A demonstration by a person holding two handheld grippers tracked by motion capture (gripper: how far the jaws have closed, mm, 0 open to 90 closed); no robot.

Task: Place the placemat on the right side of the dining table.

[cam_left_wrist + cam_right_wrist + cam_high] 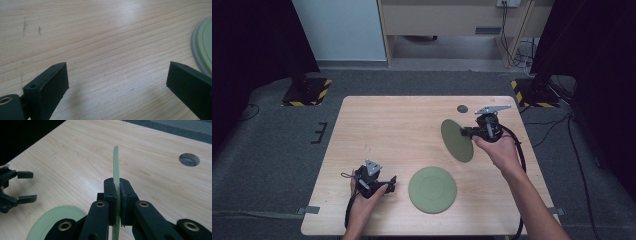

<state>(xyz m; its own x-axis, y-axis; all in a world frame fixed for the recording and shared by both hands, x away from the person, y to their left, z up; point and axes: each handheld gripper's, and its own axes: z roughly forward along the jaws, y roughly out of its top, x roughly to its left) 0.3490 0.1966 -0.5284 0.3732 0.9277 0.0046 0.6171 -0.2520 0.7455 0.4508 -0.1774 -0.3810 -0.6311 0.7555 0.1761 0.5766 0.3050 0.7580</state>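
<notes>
Two round green plates. One plate lies flat near the table's front middle; its rim shows at the right of the left gripper view, and it appears again in the right gripper view. The second plate is held tilted on edge above the table at right, with my right gripper shut on its rim. In the right gripper view this plate is edge-on between the jaws of the right gripper. My left gripper rests open at front left, its jaws spread over bare wood.
The wooden table has a round cable hole at back right, also the cable hole in the right gripper view. Grey carpet surrounds the table, with stand bases marked in yellow-black stripes at the back corners. The left gripper shows far left.
</notes>
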